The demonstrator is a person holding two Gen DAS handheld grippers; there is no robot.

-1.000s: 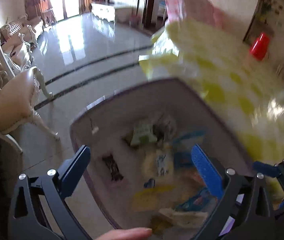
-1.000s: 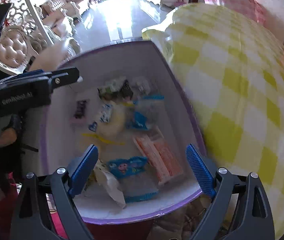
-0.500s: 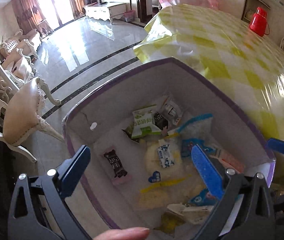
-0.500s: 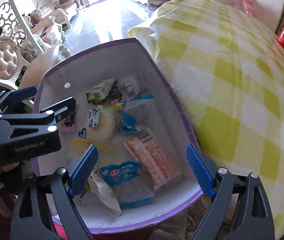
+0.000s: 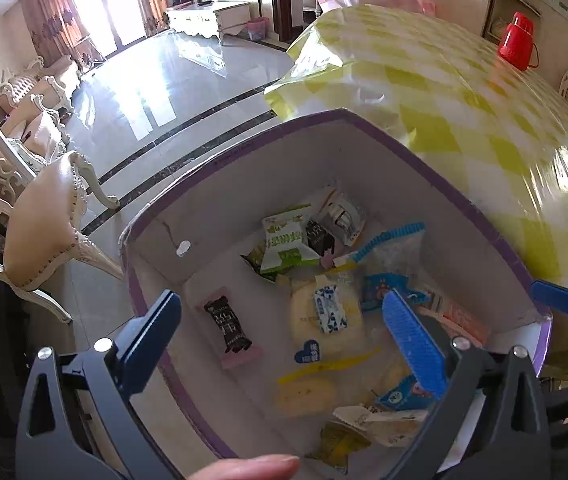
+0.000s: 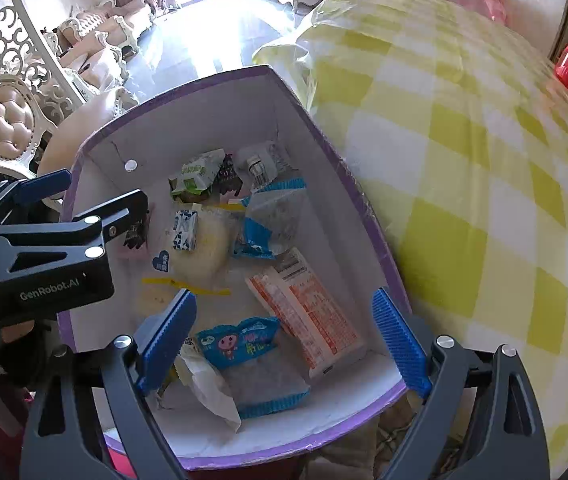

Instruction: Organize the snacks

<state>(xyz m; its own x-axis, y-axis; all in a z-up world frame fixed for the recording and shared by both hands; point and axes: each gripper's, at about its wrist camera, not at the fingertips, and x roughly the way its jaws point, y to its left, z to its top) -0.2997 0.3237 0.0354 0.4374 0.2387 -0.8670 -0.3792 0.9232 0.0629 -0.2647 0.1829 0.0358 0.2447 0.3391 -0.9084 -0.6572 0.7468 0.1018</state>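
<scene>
Right now both grippers hover over the purple-rimmed box (image 6: 323, 152), which sits beside the table (image 6: 463, 160) at the box's 3 o'clock and holds all the snacks in view. The left gripper (image 5: 280, 340) has its jaws spread wide with nothing between them; the right gripper (image 6: 284, 340) is likewise wide open and empty, and the table shows no loose snacks, so sorting looks close to finished or set to continue inside the box.

If a packet is to be lifted next, the black bar in pink wrap (image 5: 230, 330) is the easy choice for the left side: it lies alone on bare floor at the box's 9 o'clock, apart from the pile. I would come straight down with the pads across its short width and close gently, since thin foil slips and crumples. The blue cartoon packet (image 6: 240, 344) lies between the right fingers, partly overlapped by a white wrapper (image 6: 208, 384) at its 7 o'clock, so lift that clear first. The orange-printed packet (image 6: 307, 312) lies flat at 3 o'clock near the wall, leaving little room for a finger there.

A glossy yellow-and-white checked cloth covers the table, with a red flask (image 5: 517, 40) at its far side. Beyond, at 11 o'clock, are a polished tile floor (image 5: 172, 92), ornate cream chairs (image 5: 40, 232) and curtained windows.
</scene>
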